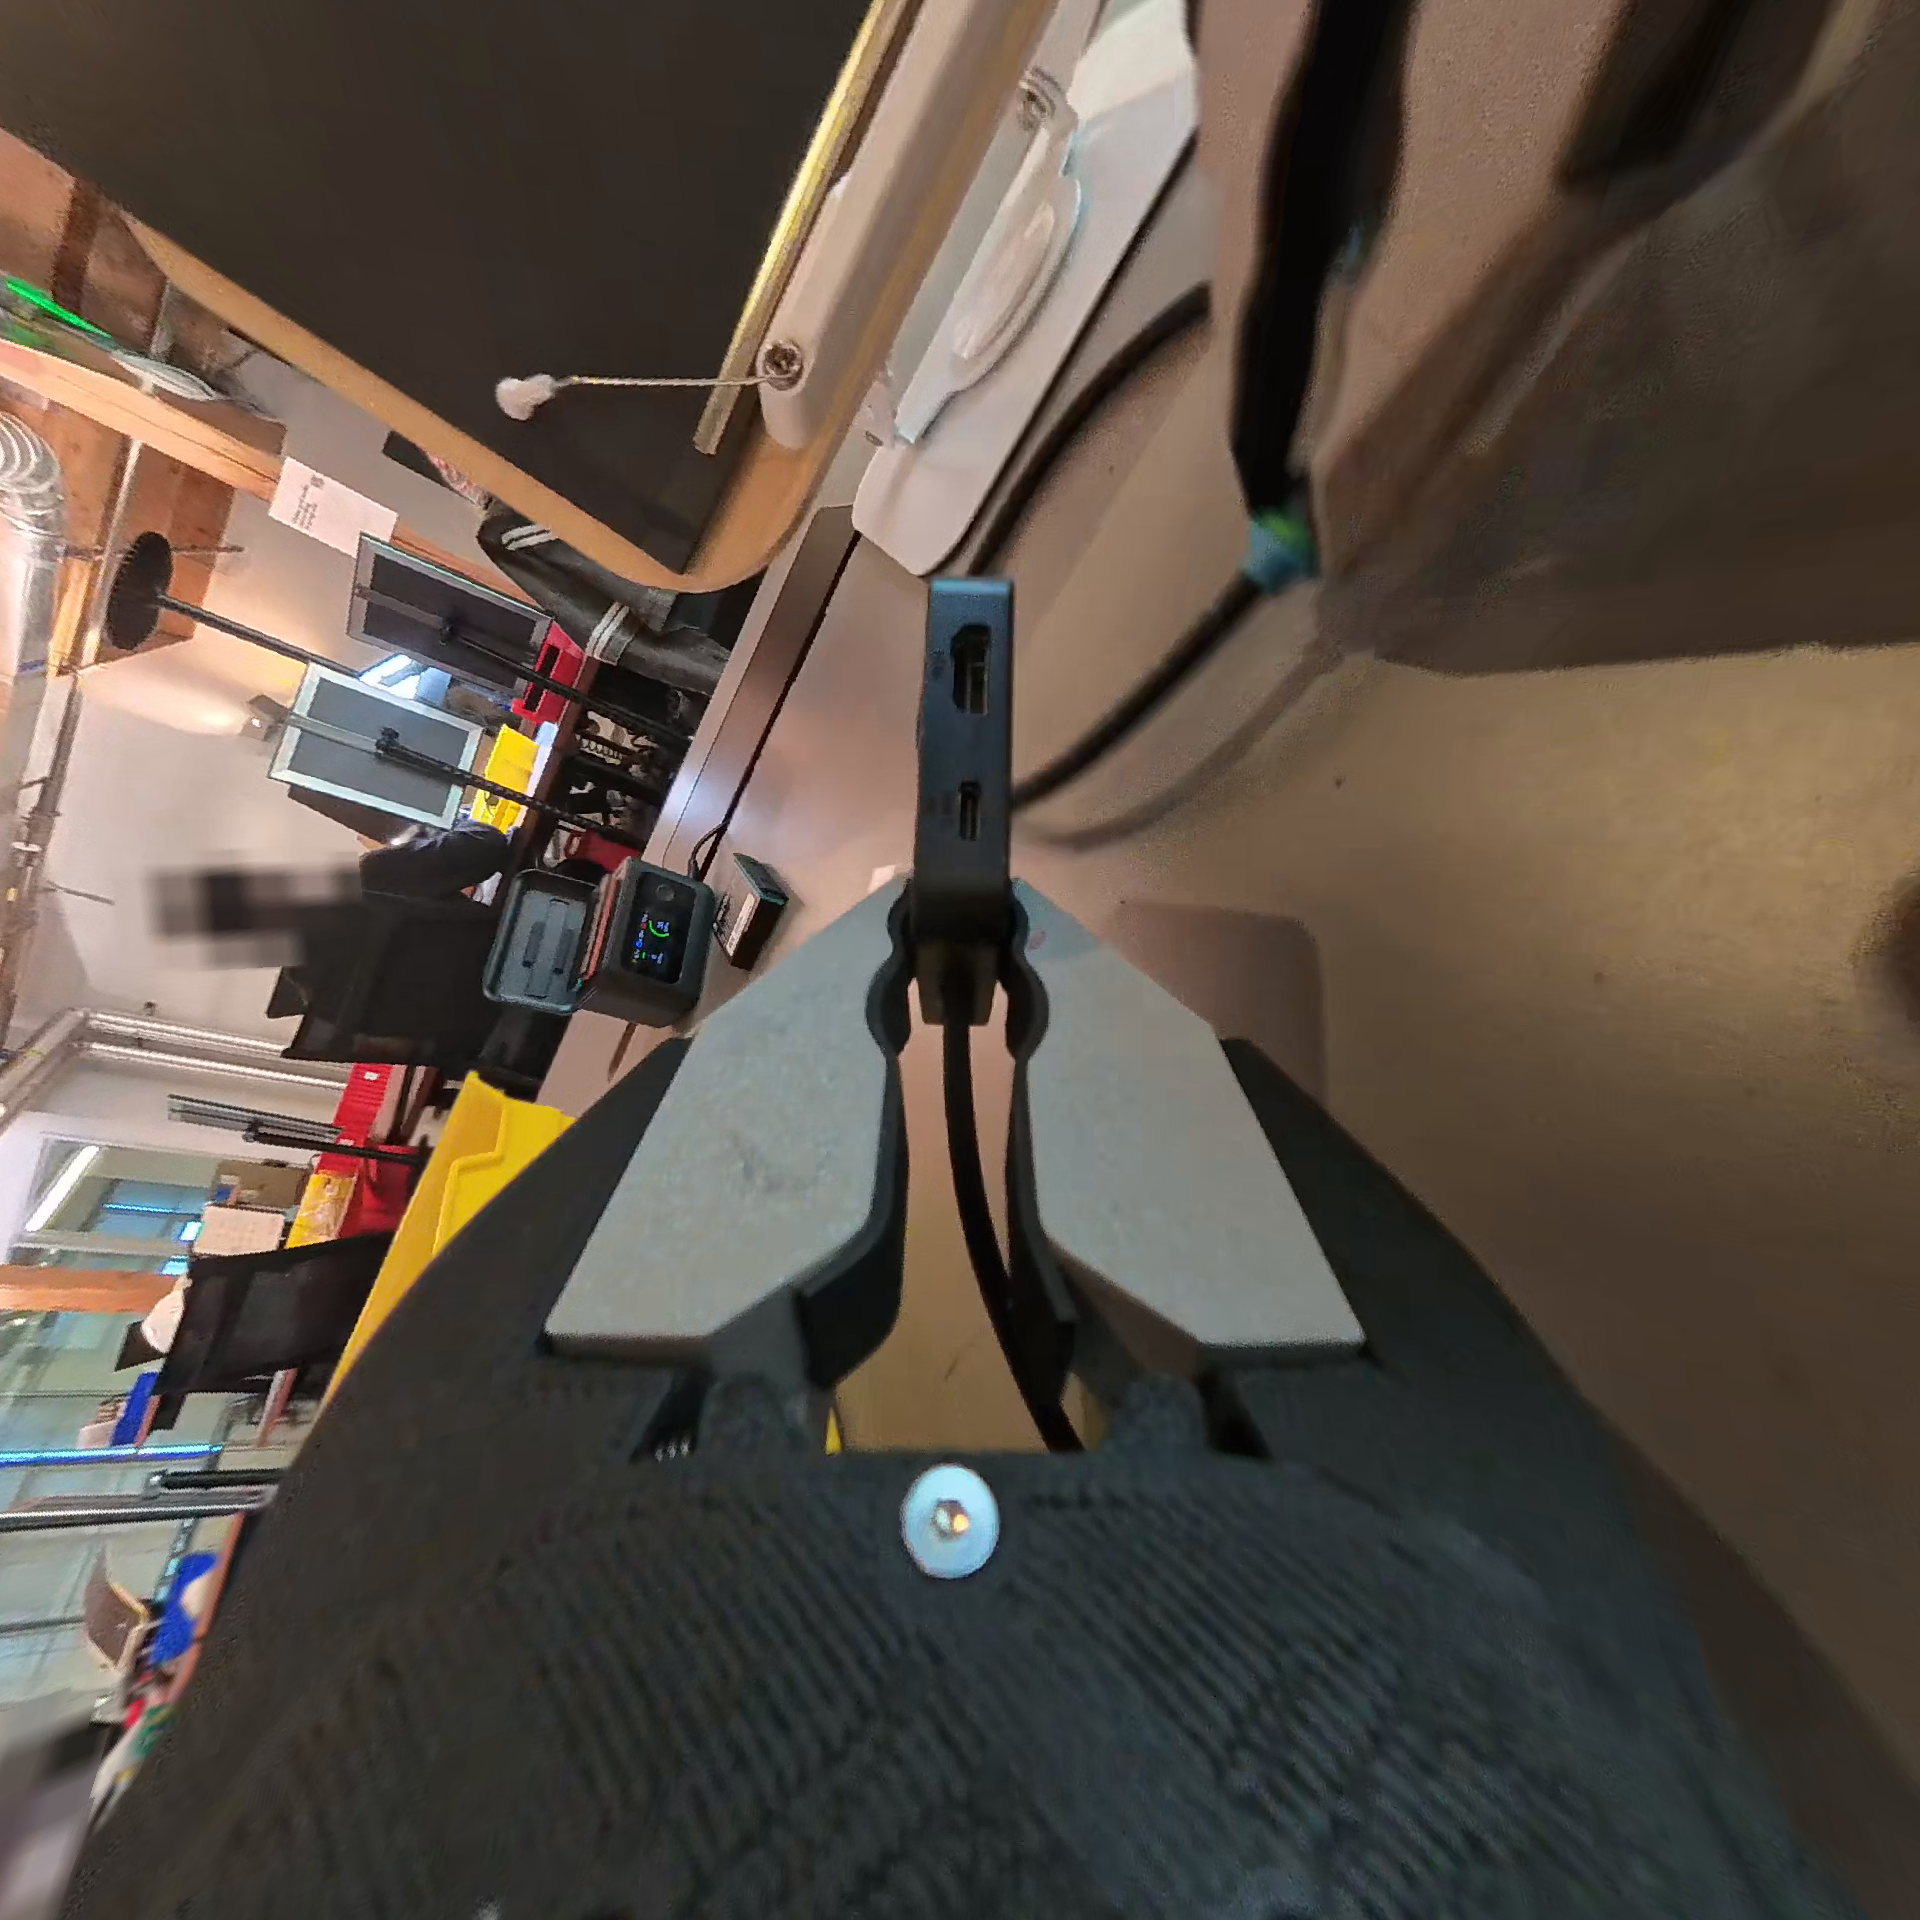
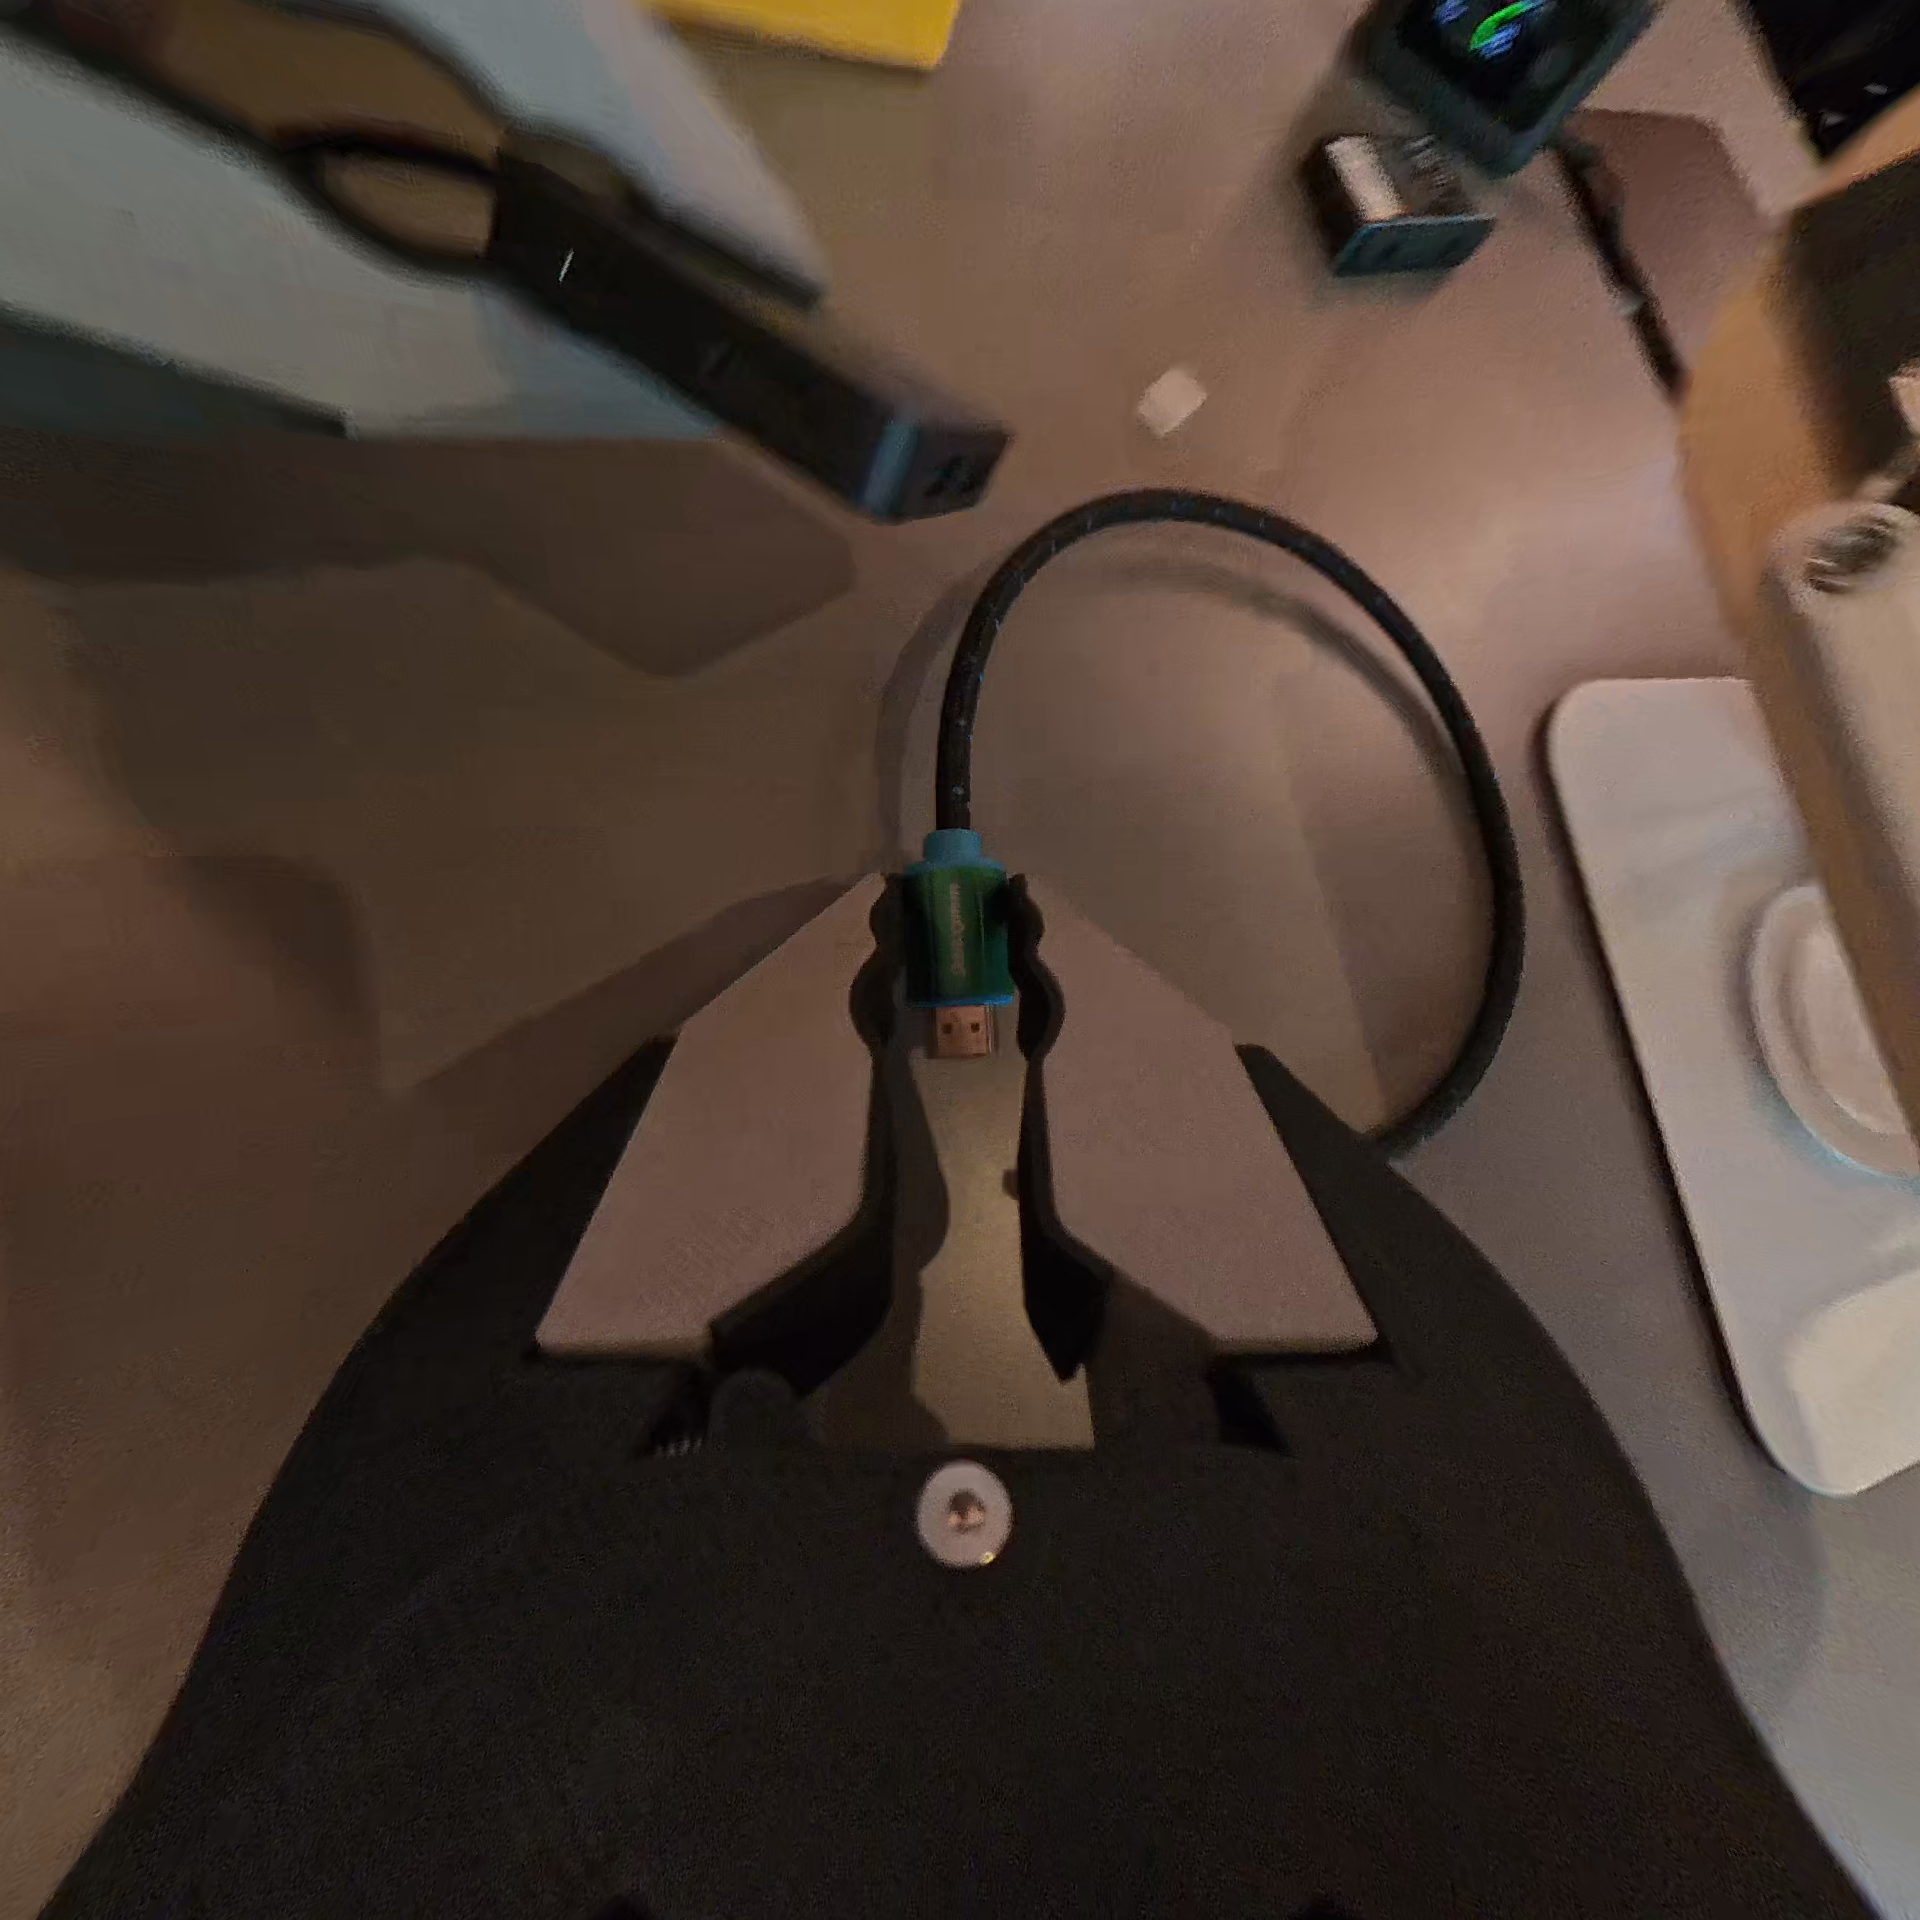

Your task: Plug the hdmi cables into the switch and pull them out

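Observation:
My left gripper (image 1: 958, 914) is shut on the end of a small black HDMI switch (image 1: 966, 727). The switch stands up between the fingertips, and its side shows two empty ports. A black cable (image 1: 977, 1195) runs from its rear back between my fingers. My right gripper (image 2: 951, 904) is shut on a green HDMI plug (image 2: 951, 951) whose metal tip points back at the camera. Its black braided cable (image 2: 1351, 582) loops away and round to the right over the table. The switch also shows blurred in the right wrist view (image 2: 935, 468), apart from the plug. The plug shows blurred in the left wrist view (image 1: 1280, 540).
A brown table (image 2: 1195, 260) lies under both grippers. A white flat base with a round part (image 2: 1714, 1039) sits at the right. A dark charger box with a lit screen (image 1: 649, 935) stands farther off. A cardboard box (image 2: 1818, 364) is at the right, and a yellow bin (image 1: 468, 1195) is beyond the table's edge. The gap from one gripper's tips to the other's is roughly 9 centimetres.

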`<state>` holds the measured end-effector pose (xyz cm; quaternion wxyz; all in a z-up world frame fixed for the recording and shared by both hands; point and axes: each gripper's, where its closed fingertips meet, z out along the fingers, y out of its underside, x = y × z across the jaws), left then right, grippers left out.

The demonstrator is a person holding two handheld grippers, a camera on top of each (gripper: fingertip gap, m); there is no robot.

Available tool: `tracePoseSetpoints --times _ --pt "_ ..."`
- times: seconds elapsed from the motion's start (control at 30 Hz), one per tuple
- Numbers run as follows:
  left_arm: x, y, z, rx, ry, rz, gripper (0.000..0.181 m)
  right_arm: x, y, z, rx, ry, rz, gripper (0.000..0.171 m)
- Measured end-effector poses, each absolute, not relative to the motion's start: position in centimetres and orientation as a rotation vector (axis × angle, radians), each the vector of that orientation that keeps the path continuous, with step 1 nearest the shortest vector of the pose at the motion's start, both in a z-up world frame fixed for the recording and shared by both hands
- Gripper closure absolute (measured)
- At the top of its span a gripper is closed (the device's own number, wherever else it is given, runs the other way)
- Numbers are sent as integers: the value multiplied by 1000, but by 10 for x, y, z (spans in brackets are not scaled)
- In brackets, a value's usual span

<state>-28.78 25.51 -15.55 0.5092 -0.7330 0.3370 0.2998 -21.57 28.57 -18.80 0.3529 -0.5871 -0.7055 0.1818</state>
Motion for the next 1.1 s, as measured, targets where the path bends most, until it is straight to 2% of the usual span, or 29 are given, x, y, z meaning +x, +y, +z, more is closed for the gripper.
tracePoseSetpoints --times 0.23,0.33,0.47,0.53,0.7,0.97,1.1 --pt "-270 255 -161 -1737 884 655 170 -202 286 -102 -1488 -1418 1143 155" --pt "-255 254 -174 -1715 1016 699 170 -197 273 -85 -1438 -1379 1357 155" --pt "-242 254 -193 -1758 1089 742 169 -203 262 -94 -1434 -1461 1321 155" --pt "-239 252 -186 -1744 1074 762 162 -206 255 -101 -1438 -1507 1317 155" --pt "-216 243 -172 -1729 962 379 138 -208 246 -112 -1444 -1581 1314 154" --pt "-204 229 -127 -1653 707 -119 146 -204 232 -105 -1329 -1661 1334 155" --pt "-206 225 -112 -1631 582 -338 148 -204 224 -108 -1246 -1735 1199 154"
